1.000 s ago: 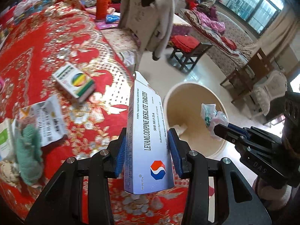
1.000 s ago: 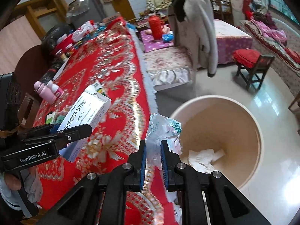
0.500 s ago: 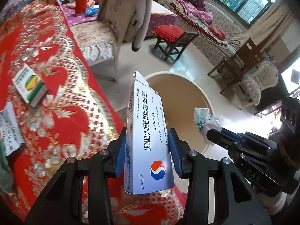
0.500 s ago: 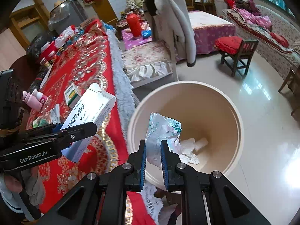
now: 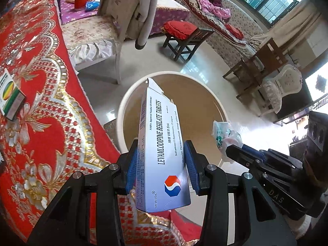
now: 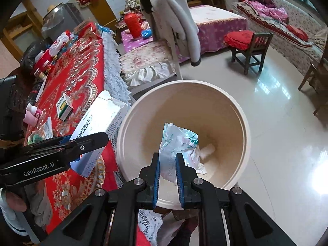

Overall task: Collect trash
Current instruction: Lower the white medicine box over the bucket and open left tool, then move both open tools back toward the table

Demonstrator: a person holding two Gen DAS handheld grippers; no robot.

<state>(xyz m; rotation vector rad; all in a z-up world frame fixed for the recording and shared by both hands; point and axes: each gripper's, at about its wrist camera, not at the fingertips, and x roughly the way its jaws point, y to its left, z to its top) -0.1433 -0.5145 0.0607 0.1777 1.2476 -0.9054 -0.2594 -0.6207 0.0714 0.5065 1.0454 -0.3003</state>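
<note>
My left gripper (image 5: 162,160) is shut on a white and blue tablet box (image 5: 162,143), held upright at the table edge in front of the cream bin (image 5: 123,106). The box also shows in the right wrist view (image 6: 98,127). My right gripper (image 6: 167,164) is shut on a crumpled plastic wrapper (image 6: 178,141) and holds it over the open bin (image 6: 244,123). The wrapper also shows in the left wrist view (image 5: 222,133). White paper scraps (image 6: 207,149) lie at the bin's bottom.
The red patterned tablecloth (image 5: 41,123) carries a small green and yellow box (image 5: 9,94) and pink bottles (image 6: 32,114). A chair with a hung coat (image 6: 176,20) stands behind the bin. A small stool with a red cushion (image 5: 184,30) stands on the glossy floor.
Both grippers have moved right from over the table toward the bin. The wrapper now hangs over the bin's opening and the box is at its near rim.
</note>
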